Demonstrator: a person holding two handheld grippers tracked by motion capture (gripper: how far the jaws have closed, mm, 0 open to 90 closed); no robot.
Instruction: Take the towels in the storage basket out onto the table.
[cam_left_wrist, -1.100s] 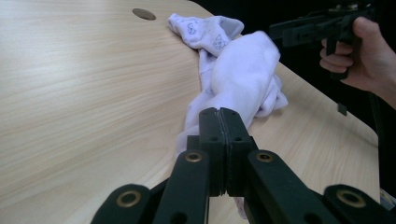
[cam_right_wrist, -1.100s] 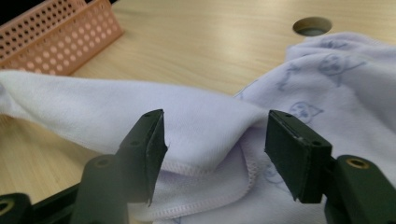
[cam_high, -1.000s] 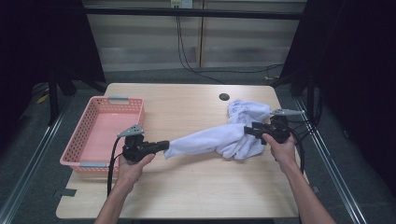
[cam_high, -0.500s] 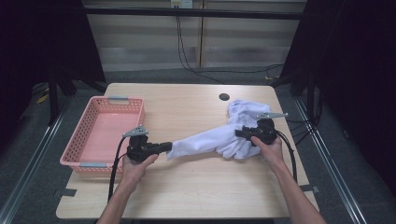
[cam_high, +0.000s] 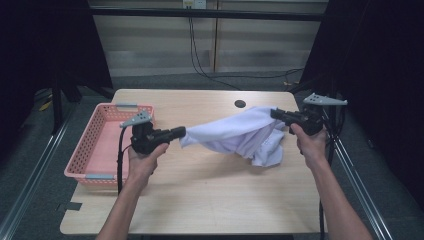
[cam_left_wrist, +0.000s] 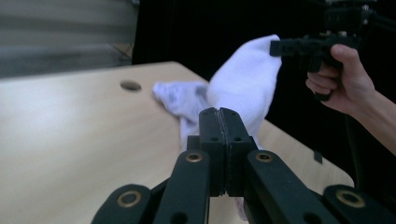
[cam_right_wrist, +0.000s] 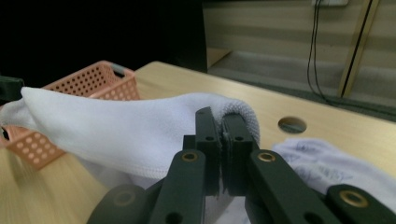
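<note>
A white cloth (cam_high: 235, 134) hangs stretched between my two grippers, with its lower right folds drooping to the wooden table (cam_high: 200, 200). My left gripper (cam_high: 183, 131) is shut on the cloth's left end, level with the basket's near corner. My right gripper (cam_high: 273, 113) is shut on a thick fold at the cloth's right end; its jaws have just been closing with the cloth between them. In the left gripper view the jaws (cam_left_wrist: 219, 119) meet, and the cloth (cam_left_wrist: 247, 84) rises behind them. In the right gripper view the jaws (cam_right_wrist: 220, 122) pinch the cloth (cam_right_wrist: 116, 130).
A pink perforated basket (cam_high: 102, 150) stands at the table's left edge, just behind my left hand. A round hole (cam_high: 240, 104) sits in the tabletop at the back. Dark curtains flank both sides, and cables hang along the far wall.
Both hands have risen, lifting the cloth off the table. The right gripper moved in onto the cloth's right end and shut on it. The cloth now spans between the grippers.
</note>
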